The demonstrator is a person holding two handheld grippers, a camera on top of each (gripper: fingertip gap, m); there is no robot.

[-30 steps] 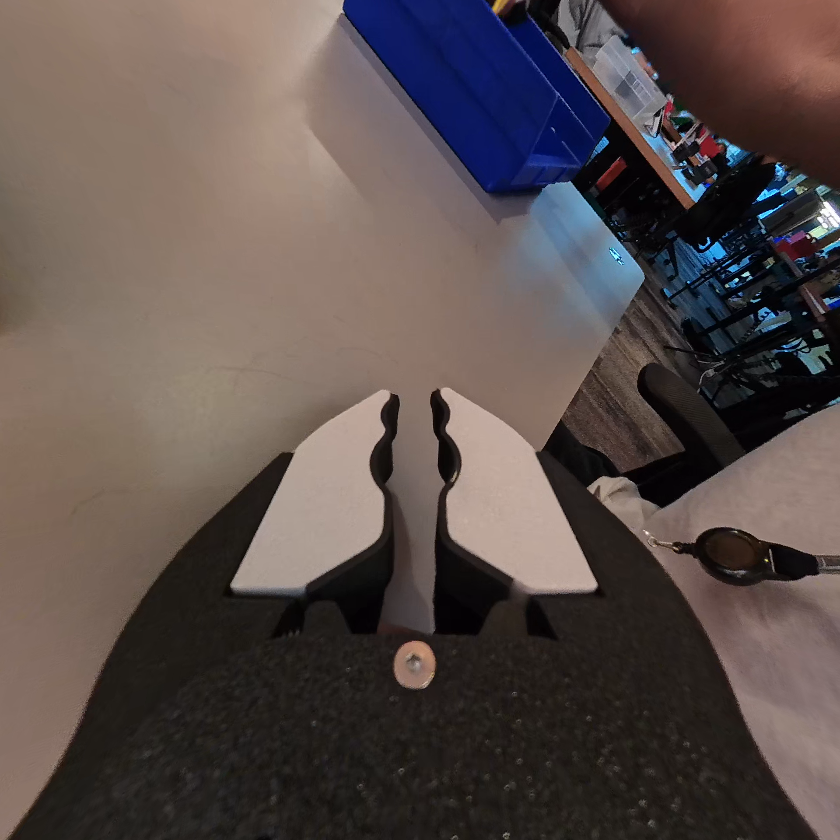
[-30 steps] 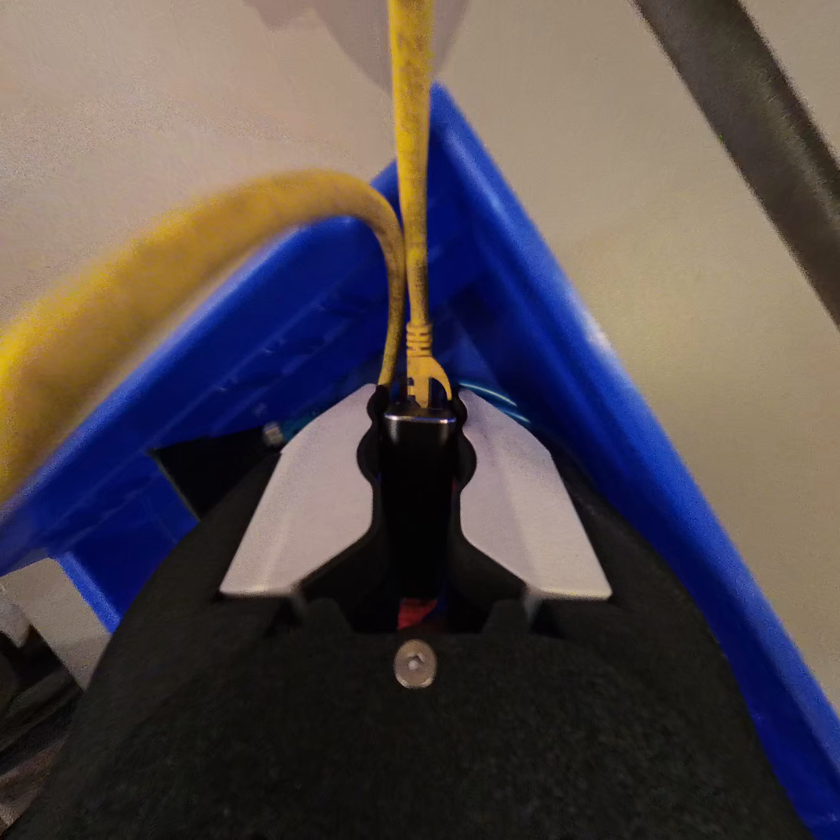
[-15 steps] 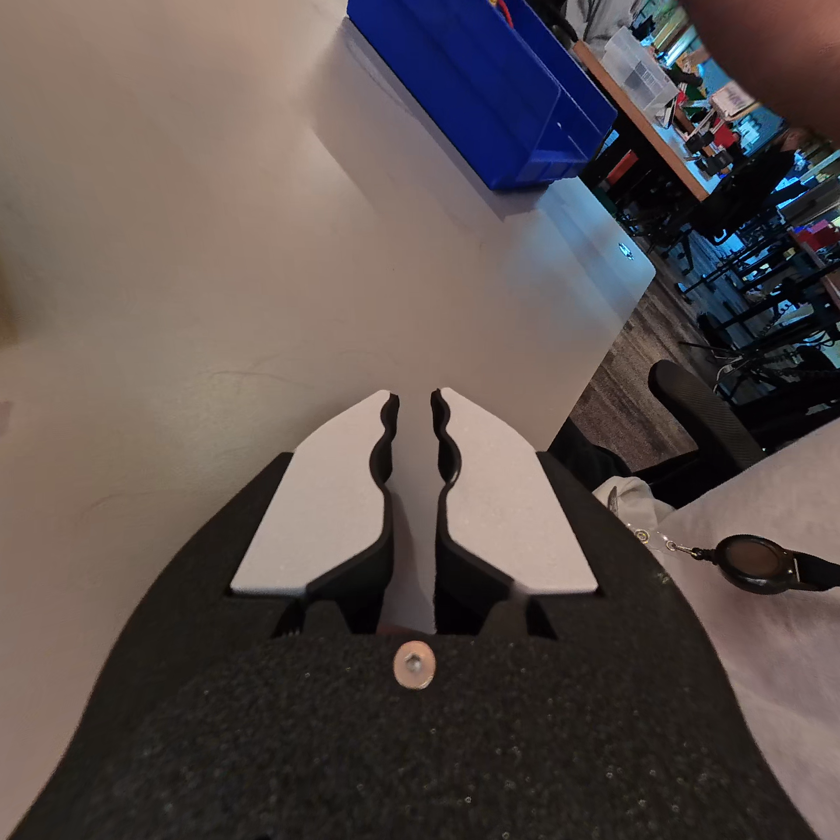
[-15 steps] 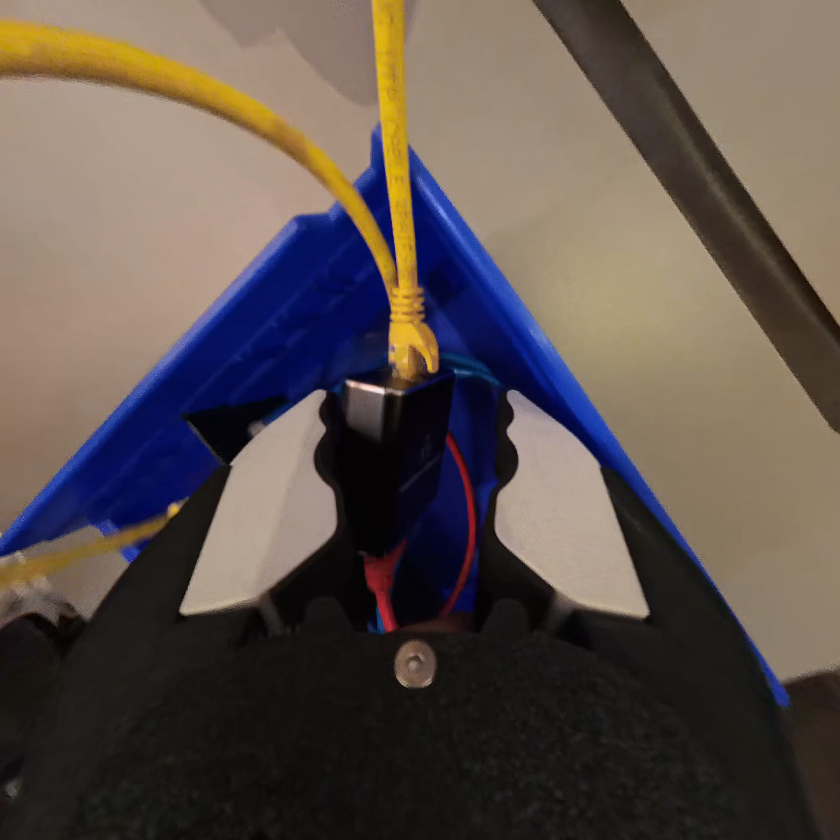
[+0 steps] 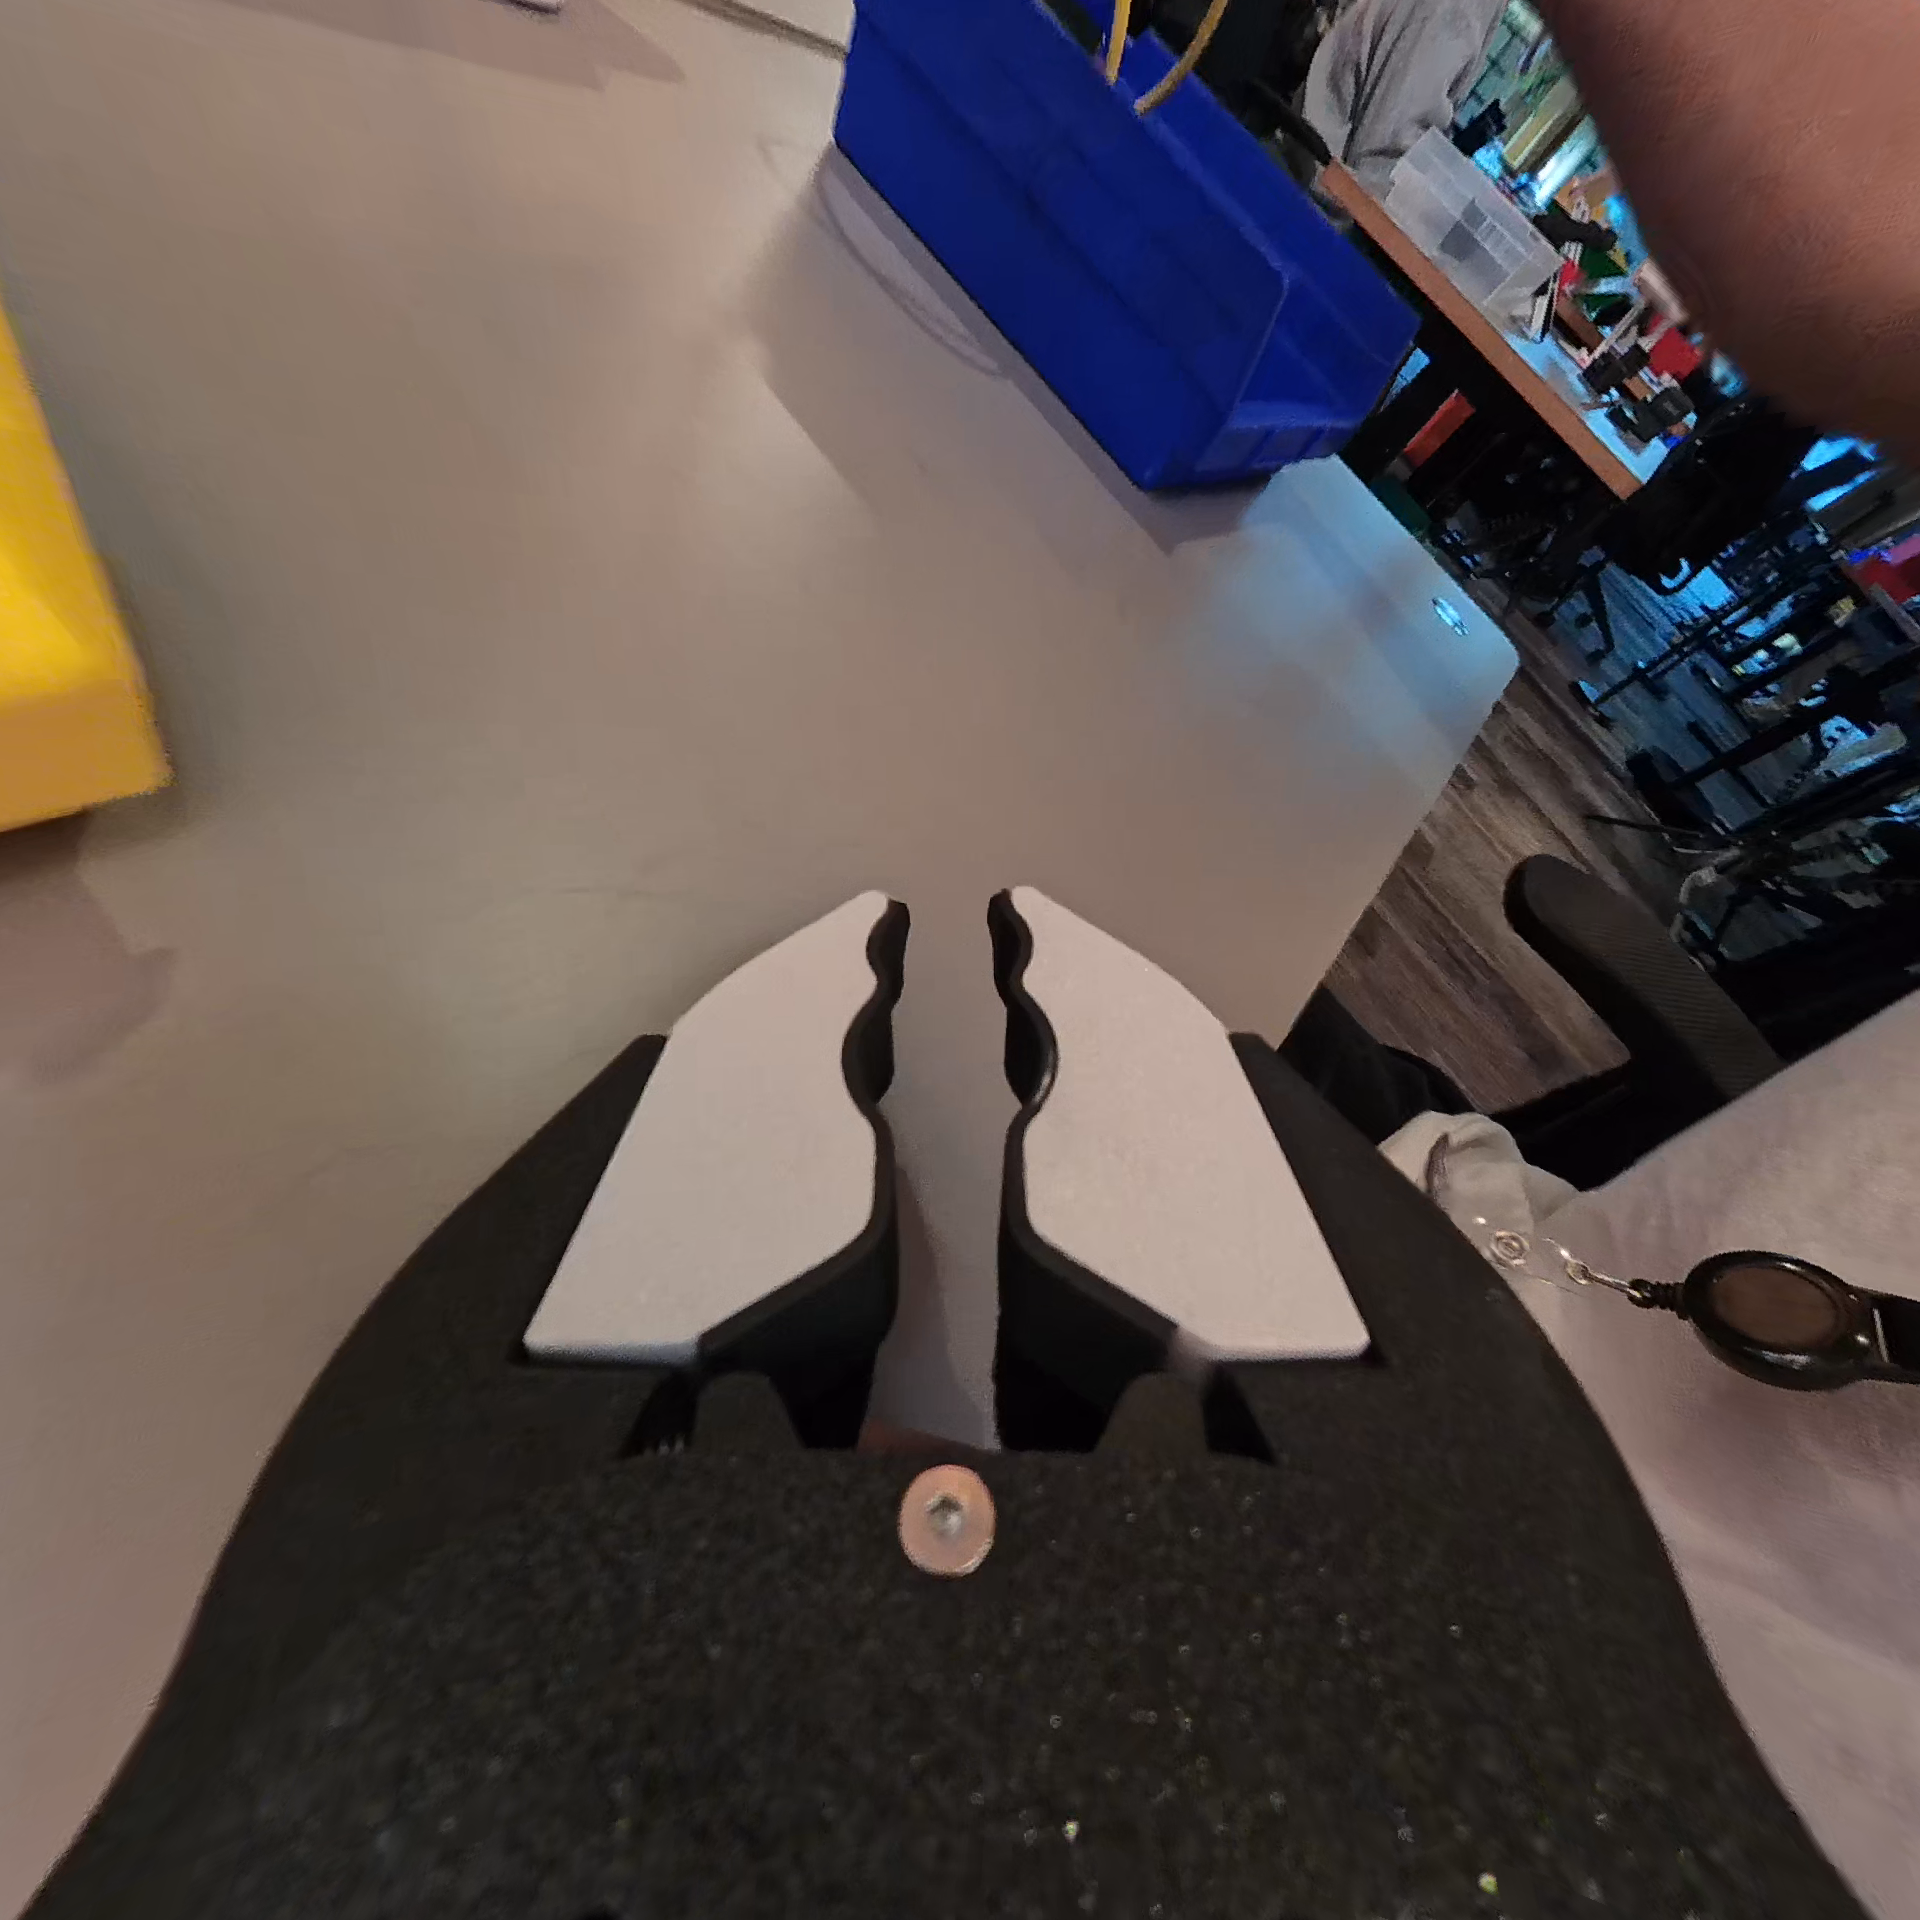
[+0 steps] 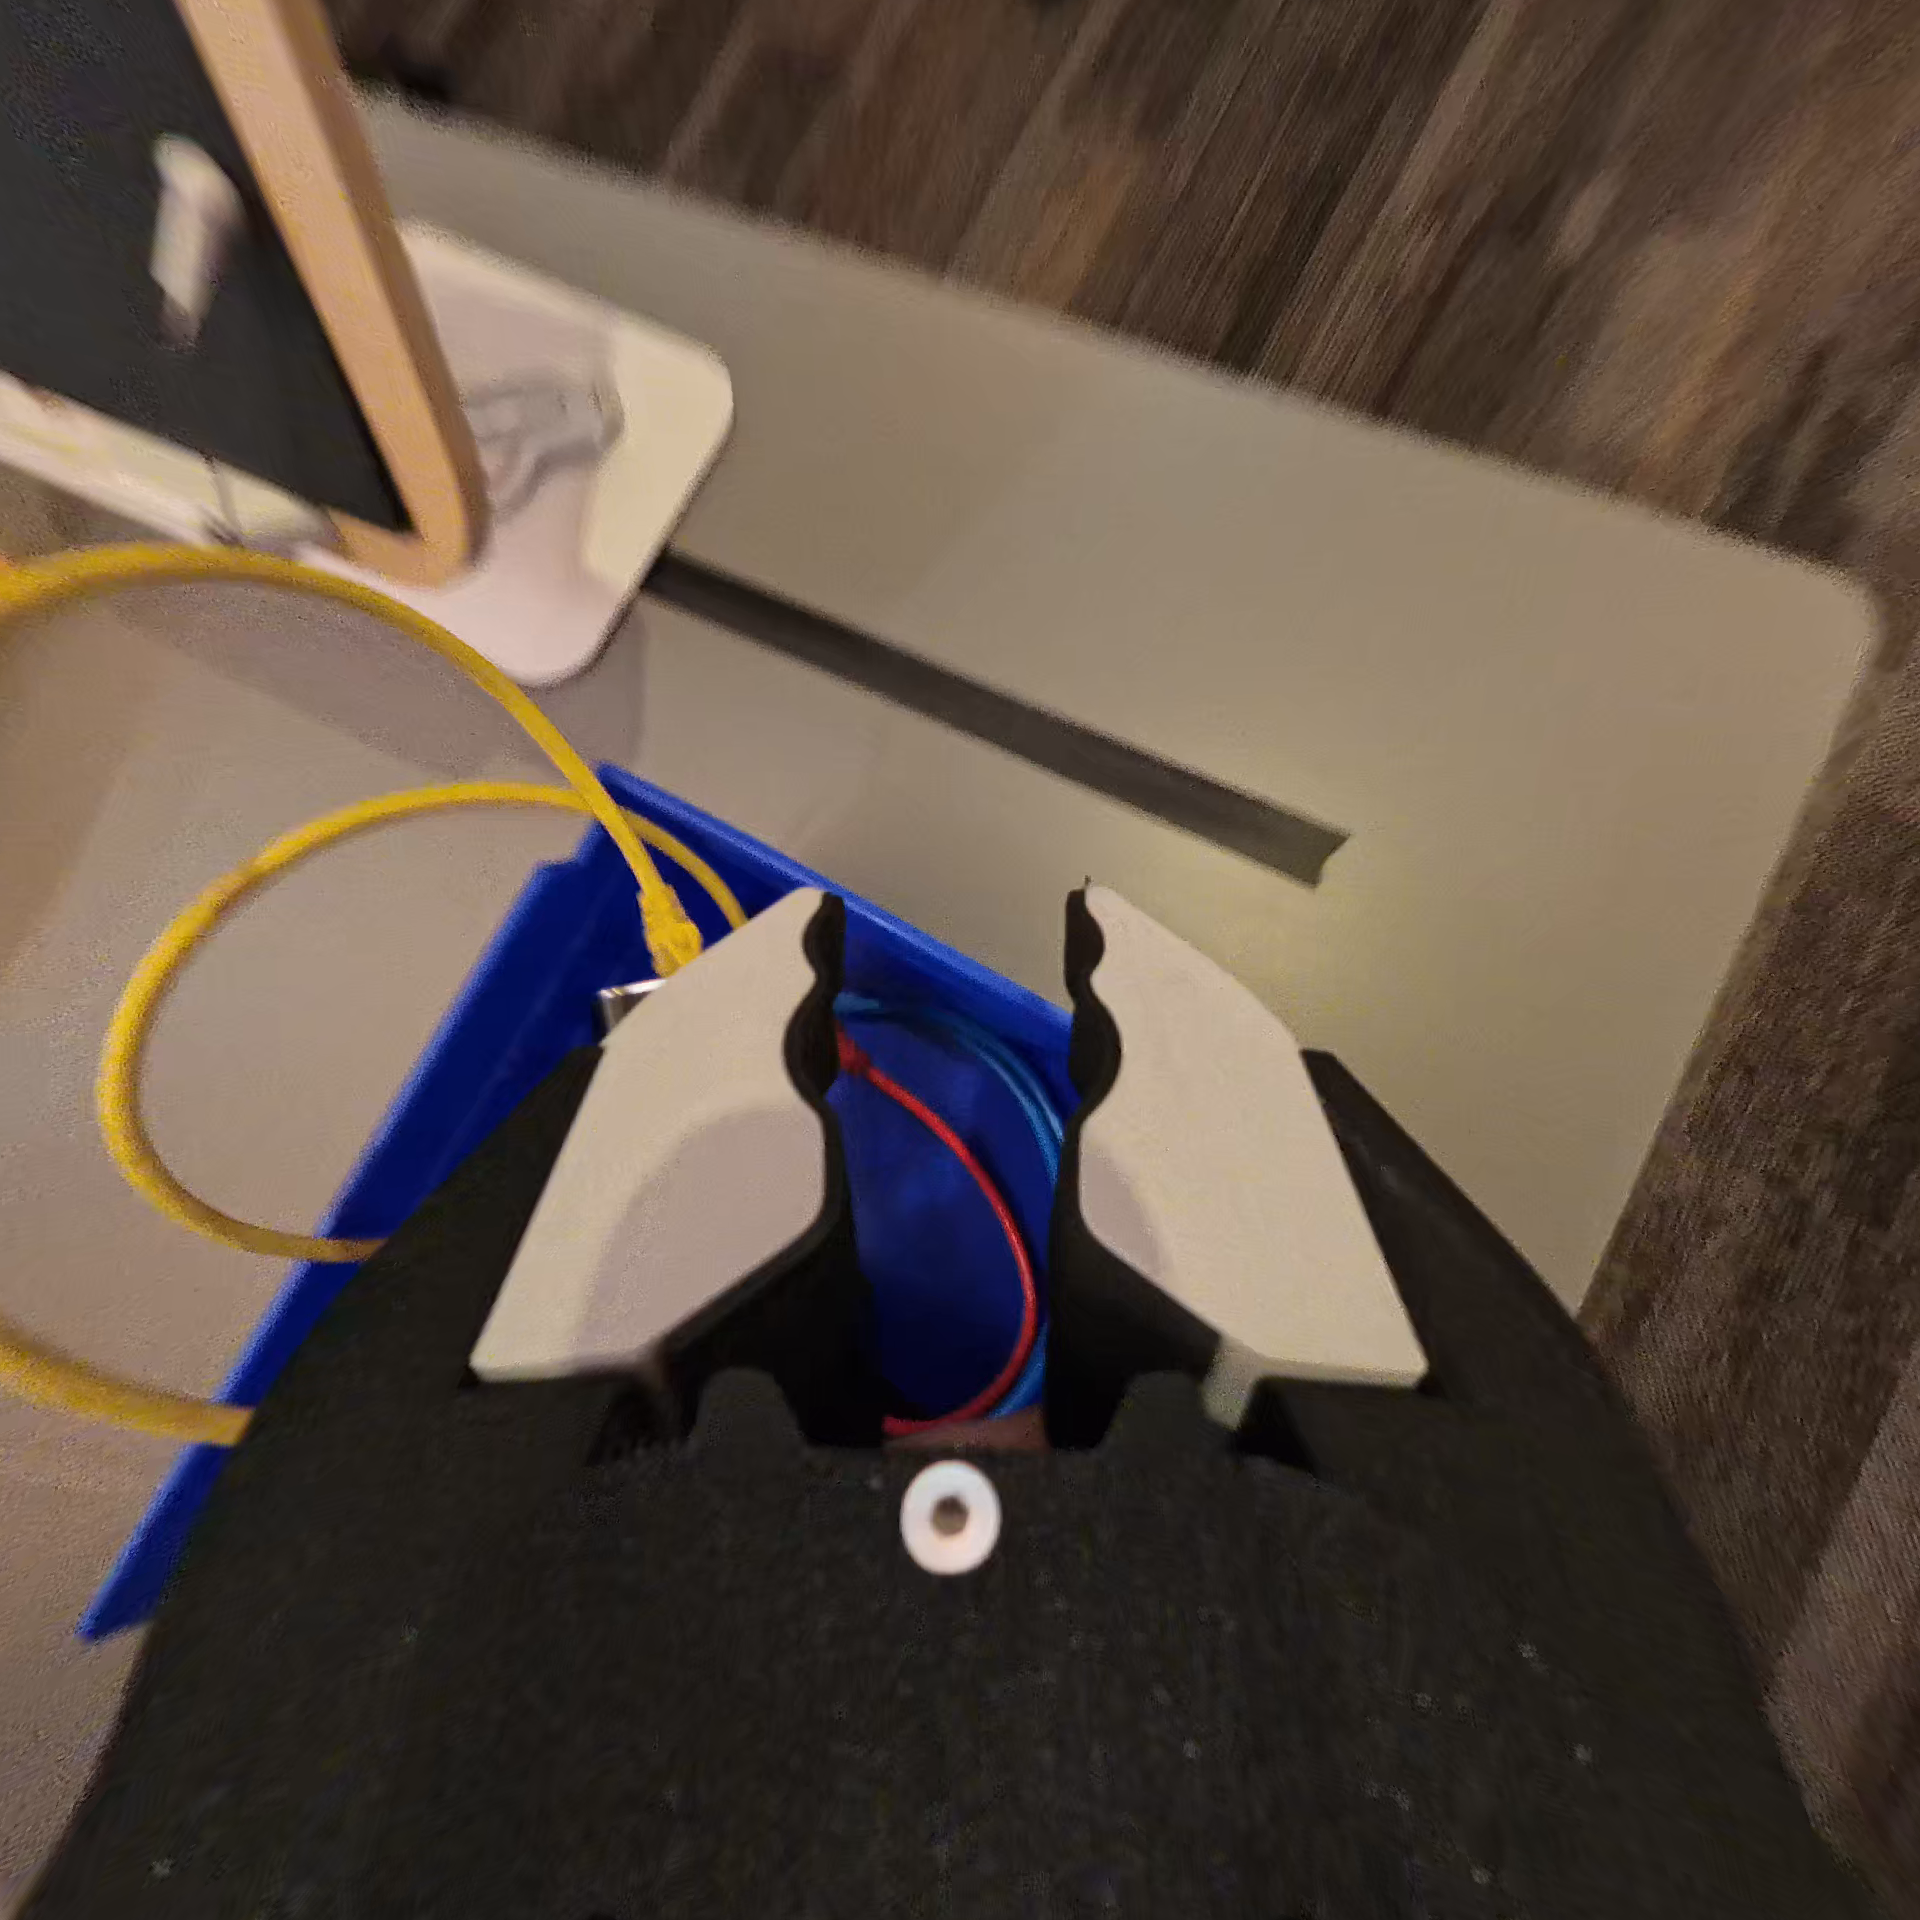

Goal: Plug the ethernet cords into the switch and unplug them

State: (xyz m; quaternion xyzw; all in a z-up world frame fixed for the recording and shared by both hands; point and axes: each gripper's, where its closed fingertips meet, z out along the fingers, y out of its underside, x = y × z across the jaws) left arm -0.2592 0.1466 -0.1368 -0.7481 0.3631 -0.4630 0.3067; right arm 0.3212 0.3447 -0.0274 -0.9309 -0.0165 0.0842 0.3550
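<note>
Left wrist view: the left gripper [image 5: 948,914] hovers low over a bare grey table [image 5: 520,582], its jaws nearly together with a narrow gap and nothing between them; a blue bin [image 5: 1101,260] sits well ahead and to the right, two yellow cable ends poking above its rim, and a yellow block [image 5: 52,644] lies off to the left. Right wrist view: the right gripper [image 6: 948,914] hangs over the bin [image 6: 416,1132] with jaws spread wide and empty. A yellow cord [image 6: 166,1039] loops out to the left of the fingers, its plug [image 6: 668,928] meeting a metal-edged corner, apparently the switch [image 6: 621,1006], just beyond the left finger and mostly hidden behind it. Whether the plug is fully seated cannot be told. Red [image 6: 997,1205] and blue [image 6: 1039,1091] cords curl in the bin below the gap. The cords look light and springy, likely to hold their loops and tug sideways, so the firm place to pinch is the rigid moulded boot at the plug, not the soft jacket. The switch looks small and light enough to shift or lift when a cord is pulled, so it probably needs bracing by the other gripper.
</note>
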